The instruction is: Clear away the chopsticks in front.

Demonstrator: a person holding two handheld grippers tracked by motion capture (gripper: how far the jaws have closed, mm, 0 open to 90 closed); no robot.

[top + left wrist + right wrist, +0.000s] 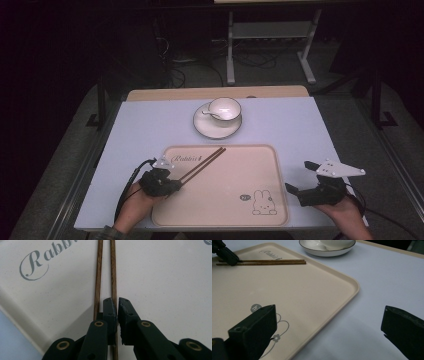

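Two brown wooden chopsticks (202,165) lie side by side on the upper left of a cream tray (225,200) printed with a rabbit. My left gripper (176,184) is at their near ends, shut on one chopstick. In the left gripper view the jaws (117,300) pinch the right-hand chopstick (113,270), while the other chopstick (98,277) lies free just to the left. My right gripper (298,177) hovers wide open over the tray's right rim with nothing in it; in the right gripper view its gap (329,315) spans tray rim (352,287) and table.
A white cup (224,108) with a spoon in it stands on a saucer (217,127) beyond the tray, at the table's far middle. The pale blue tabletop (145,125) surrounds the tray. A metal frame and cables stand on the floor behind the table.
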